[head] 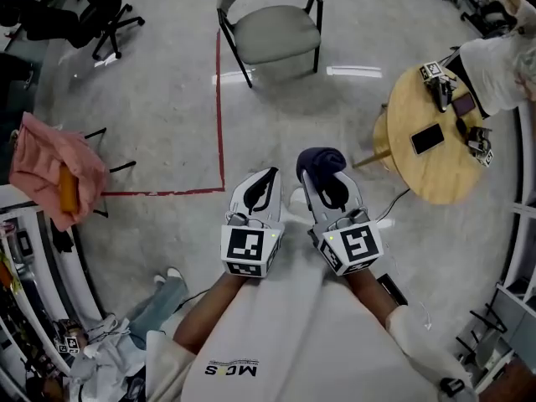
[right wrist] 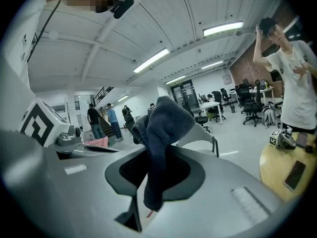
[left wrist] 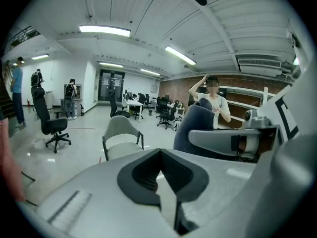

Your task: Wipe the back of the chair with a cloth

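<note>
Underfoot lies a glossy grey floor (head: 159,107) marked with a red tape line (head: 220,99) that turns a corner near the grippers. Beyond that line, well ahead of both grippers, the grey chair (head: 272,28) stands alone, its seat towards the person and its back on the far side. To the right is a round wooden table (head: 440,170) bearing a phone (head: 427,138) and small devices, with a person in a white shirt (head: 494,69) beside it. To the left a pink fabric (head: 50,166) is draped over a stand, and a black office chair (head: 96,15) stands further off. The gripper views show a long office under strip lights, with desks and more people in the distance.

Both bare forearms reach forward from white sleeves, side by side and close together. The left gripper (head: 268,176) points ahead with its jaws closed tip to tip on nothing. The right gripper (head: 328,178), just beside it, is clamped on a dark blue cloth (head: 321,162), which bunches above the jaws and hangs down between them. Cloth and chair are well apart.
</note>
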### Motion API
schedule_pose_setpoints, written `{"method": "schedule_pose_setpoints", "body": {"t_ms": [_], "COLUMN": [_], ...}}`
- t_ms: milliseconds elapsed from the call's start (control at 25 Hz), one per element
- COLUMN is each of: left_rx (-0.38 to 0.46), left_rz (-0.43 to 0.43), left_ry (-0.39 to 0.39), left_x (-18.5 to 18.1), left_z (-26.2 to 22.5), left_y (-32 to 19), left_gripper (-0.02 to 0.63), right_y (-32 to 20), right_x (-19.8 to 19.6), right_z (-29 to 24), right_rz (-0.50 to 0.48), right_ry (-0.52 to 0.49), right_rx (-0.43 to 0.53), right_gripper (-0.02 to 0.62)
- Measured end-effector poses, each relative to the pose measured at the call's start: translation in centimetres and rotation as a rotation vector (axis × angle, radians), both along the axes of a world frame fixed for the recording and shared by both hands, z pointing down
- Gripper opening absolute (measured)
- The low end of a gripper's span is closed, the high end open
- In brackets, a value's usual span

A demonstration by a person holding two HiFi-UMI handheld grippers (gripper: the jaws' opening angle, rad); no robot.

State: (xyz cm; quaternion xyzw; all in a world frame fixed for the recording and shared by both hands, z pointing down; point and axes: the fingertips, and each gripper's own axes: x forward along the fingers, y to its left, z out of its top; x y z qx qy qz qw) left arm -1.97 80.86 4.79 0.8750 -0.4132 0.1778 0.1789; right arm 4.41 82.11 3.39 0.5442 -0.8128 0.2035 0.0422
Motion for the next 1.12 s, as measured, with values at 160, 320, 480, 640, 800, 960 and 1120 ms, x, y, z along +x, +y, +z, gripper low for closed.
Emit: {"method": "schedule_pose_setpoints", "body": {"t_ms": [160,320,480,640,800,960,1120], "left_rx": [-0.001,0.005,-0.01,-0.038,-0.05,-0.059,-0.077], "left_rz": [-0.018,-0.021,-0.029,-0.031,0.02,0.072,0.083], "left_ry": [-0.008,-0.013,0.008,0.025,0.047,0.043,0.061], "left_x": [-0.3,-0.7,-2.0,-3.9,-5.2,-7.2,-8.9], "left_z": [0.5,1.1,1.8,2.3,1.6,1.5,1.5], "left_y": [-0.8,-3.8,-9.3,-17.8,-25.3,-32.4,-38.4], "left_gripper": [0.002,0.002,0.002,0.002,0.002,0.002,0.002], "right_y": [-1.2,-4.5,-9.6,-16.9,-23.9,-31.0,-37.0], "right_x": [0.2,-0.1,-1.3,-2.8,-3.9,-5.3,-6.0], "right_z": [0.6,1.5,2.0,2.7,2.5,2.6,2.3], "right_rz": [-0.012,-0.013,-0.013,0.006,0.051,0.121,0.16], "right_ry": [-0.012,-0.011,-0.002,0.022,0.038,0.026,0.048], "right_rx": [-0.015,-0.033,-0.044,-0.068,-0.097,-0.125,-0.123], "right_gripper": [0.083,0.083,0.083,0.083,0.083,0.083,0.083]}}
